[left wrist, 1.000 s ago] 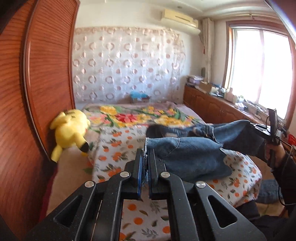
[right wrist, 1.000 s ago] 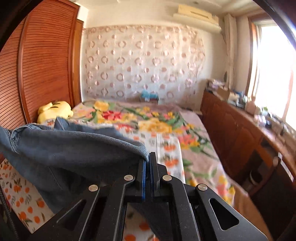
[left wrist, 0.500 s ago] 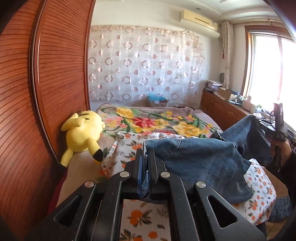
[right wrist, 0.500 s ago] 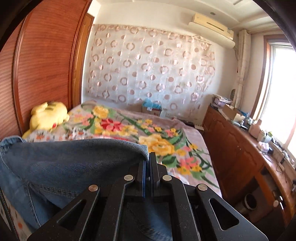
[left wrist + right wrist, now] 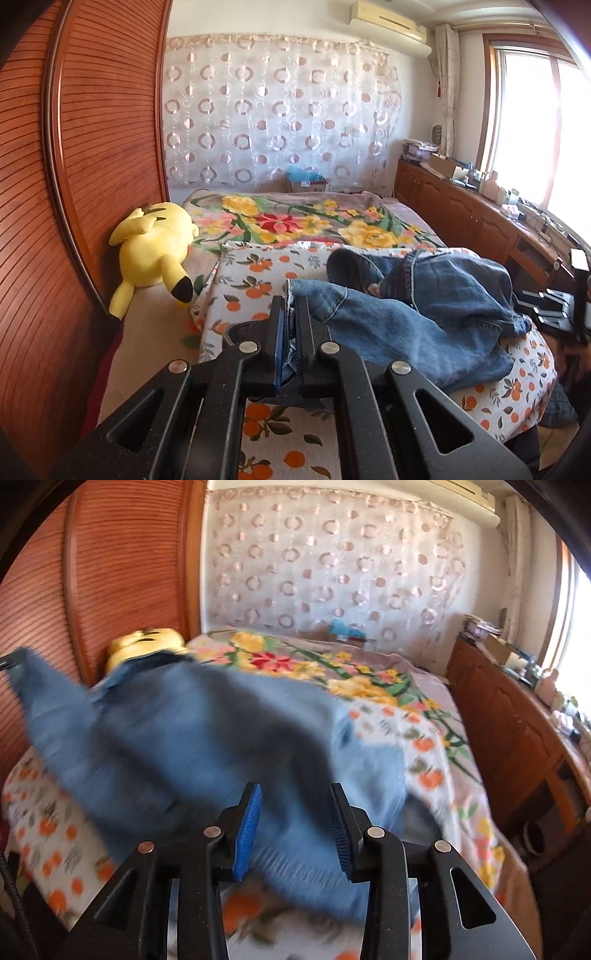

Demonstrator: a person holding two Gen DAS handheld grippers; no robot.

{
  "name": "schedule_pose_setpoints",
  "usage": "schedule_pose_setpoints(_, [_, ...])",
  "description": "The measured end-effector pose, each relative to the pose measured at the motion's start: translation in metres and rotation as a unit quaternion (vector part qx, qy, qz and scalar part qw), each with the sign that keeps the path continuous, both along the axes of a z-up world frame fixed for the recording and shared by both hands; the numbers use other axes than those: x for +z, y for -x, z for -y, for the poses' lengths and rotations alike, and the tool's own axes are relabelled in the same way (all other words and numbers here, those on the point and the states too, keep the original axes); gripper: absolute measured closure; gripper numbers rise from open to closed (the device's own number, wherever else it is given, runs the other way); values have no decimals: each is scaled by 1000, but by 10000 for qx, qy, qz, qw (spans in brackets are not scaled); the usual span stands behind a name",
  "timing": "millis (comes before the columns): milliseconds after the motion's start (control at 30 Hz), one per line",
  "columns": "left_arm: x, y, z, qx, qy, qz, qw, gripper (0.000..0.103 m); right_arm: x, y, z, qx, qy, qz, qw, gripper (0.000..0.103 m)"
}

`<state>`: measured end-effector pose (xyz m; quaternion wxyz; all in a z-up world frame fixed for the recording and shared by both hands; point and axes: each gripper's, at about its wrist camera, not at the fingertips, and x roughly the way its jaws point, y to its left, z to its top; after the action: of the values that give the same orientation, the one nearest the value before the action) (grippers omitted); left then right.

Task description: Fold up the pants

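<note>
Denim fills the narrow gap between the fingers of the left gripper [image 5: 291, 314], which is clamped on a hemmed corner of the jeans [image 5: 424, 314]. The right gripper [image 5: 295, 812] stands with its blue-padded fingers spread apart and nothing between them; the cloth lies just beyond its tips, blurred in that view.

From the clamped corner the jeans run rightward in a loose, rumpled heap on the orange-print sheet [image 5: 251, 280] that covers the near end of the bed [image 5: 413, 221]. One tube of fabric gapes open near the middle of the heap, and a stitched edge hangs toward the bed's right side. A yellow plush toy [image 5: 155, 243] lies well apart, against the wooden wardrobe [image 5: 92, 147].

Judging by the thick seams and deep creases, this cloth is soft but fairly heavy. It will sag between two holds and drag on the sheet rather than slide freely, and it is in no way fragile. The doubled hems and the waistband look like the surest places to pinch, since they give the pads a firm ridge. A single layer mid-panel would likely bunch and slip. Which end the left corner belongs to, waist or leg, I cannot tell.
</note>
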<state>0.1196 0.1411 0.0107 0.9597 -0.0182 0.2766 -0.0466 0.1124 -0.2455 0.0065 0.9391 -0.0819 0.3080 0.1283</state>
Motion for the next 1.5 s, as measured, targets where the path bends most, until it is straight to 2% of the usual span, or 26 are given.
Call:
schedule_pose_setpoints(100, [-5, 0, 6, -31, -40, -59, 10000, 97, -15, 24, 1, 332, -316, -253, 9986, 65])
schedule_pose_setpoints(200, [-8, 0, 8, -49, -16, -95, 9999, 97, -31, 30, -2, 566, -347, -410, 9969, 65])
schedule_pose_setpoints(367, [-13, -2, 8, -51, -15, -166, 9998, 97, -48, 18, -16, 898, -251, -663, 9934, 64])
schedule_pose_setpoints(533, [-13, -2, 9, -52, -18, -182, 9998, 97, -49, 15, -36, 1088, -109, -745, 9912, 53])
schedule_pose_setpoints(667, [-13, -1, 10, -45, -12, -183, 9998, 97, -44, 13, -45, 1067, 131, -749, 9914, 50])
schedule_pose_setpoints(800, [-13, -2, 9, -72, 13, -210, 9998, 97, -54, 6, -55, 951, 293, -741, 9923, 50])
schedule_pose_setpoints(833, [-15, -2, 9, -61, 5, -206, 9998, 97, -55, 5, -54, 960, 263, -748, 9922, 56])
schedule_pose_setpoints(867, [-14, -1, 10, -34, -15, -181, 9998, 97, -54, 5, -53, 986, 229, -726, 9922, 66])
schedule_pose_setpoints(900, [-13, -1, 9, -23, -12, -154, 9999, 97, -51, 6, -53, 1020, 217, -676, 9923, 88])
schedule_pose_setpoints(933, [-13, -1, 9, -34, 10, -149, 9999, 97, -47, 7, -53, 989, 304, -577, 9930, 96])
schedule_pose_setpoints(1000, [-7, 0, 8, -11, 17, -72, 10000, 98, -35, 10, -49, 942, 343, -340, 9944, 99])
schedule_pose_setpoints(1100, [11, 3, 5, 28, 82, 115, 9999, 98, -6, 12, -31, 623, 260, 71, 9977, 100])
schedule_pose_setpoints(1267, [39, 19, 5, -79, 172, 406, 9990, 98, 52, 23, 32, -192, 124, 700, 9973, 100])
schedule_pose_setpoints(1400, [44, 41, 15, -353, 246, 465, 9980, 98, 85, 49, 84, -773, 124, 1037, 9915, 101])
schedule_pose_setpoints(1500, [38, 59, 25, -630, 320, 389, 9967, 98, 97, 74, 112, -1072, 54, 1188, 9871, 101])
